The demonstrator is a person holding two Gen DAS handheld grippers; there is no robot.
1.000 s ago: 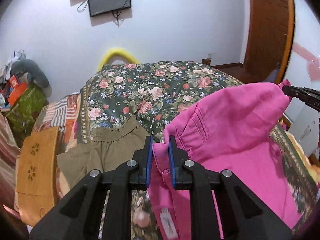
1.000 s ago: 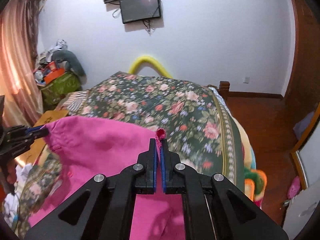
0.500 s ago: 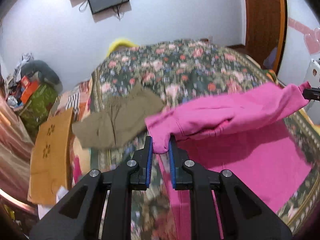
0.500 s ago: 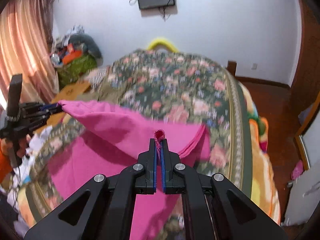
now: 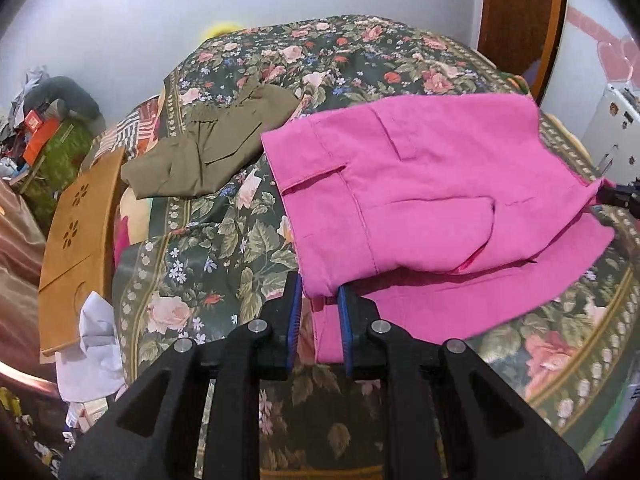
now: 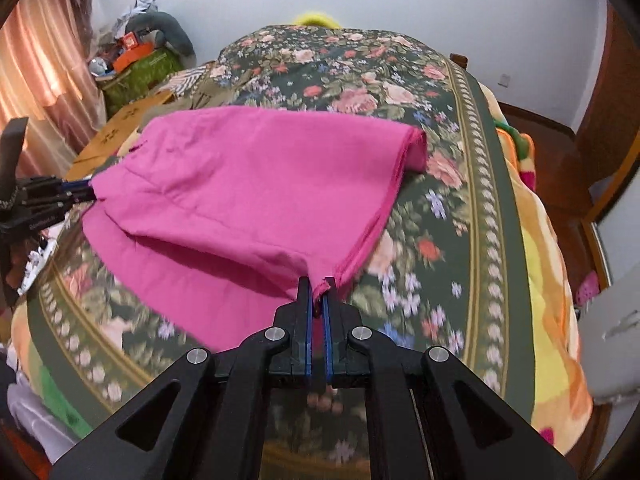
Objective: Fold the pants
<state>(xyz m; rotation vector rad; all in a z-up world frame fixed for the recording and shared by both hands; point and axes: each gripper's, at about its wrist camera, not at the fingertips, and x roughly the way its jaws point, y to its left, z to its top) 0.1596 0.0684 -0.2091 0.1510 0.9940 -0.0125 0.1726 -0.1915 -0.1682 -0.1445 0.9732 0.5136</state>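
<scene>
Pink pants (image 5: 420, 184) lie folded over on a floral bedspread (image 5: 224, 240), the upper layer held just above the lower one. My left gripper (image 5: 319, 296) is shut on the near left corner of the upper layer. My right gripper (image 6: 319, 286) is shut on the opposite corner of the pink pants (image 6: 248, 192). The right gripper's tip shows at the right edge of the left wrist view (image 5: 618, 196). The left gripper shows at the left edge of the right wrist view (image 6: 52, 196).
Olive-green pants (image 5: 208, 152) lie on the bed beyond the pink ones. A wooden board (image 5: 76, 236) and white cloth (image 5: 98, 352) sit at the bed's left side. Clutter (image 6: 136, 56) is piled by the far wall. A wooden door (image 5: 520, 16) stands at the right.
Both grippers came down and toward the near side with the pink pants. The raised layer now lies low and flat over the lower layer on the bed.
</scene>
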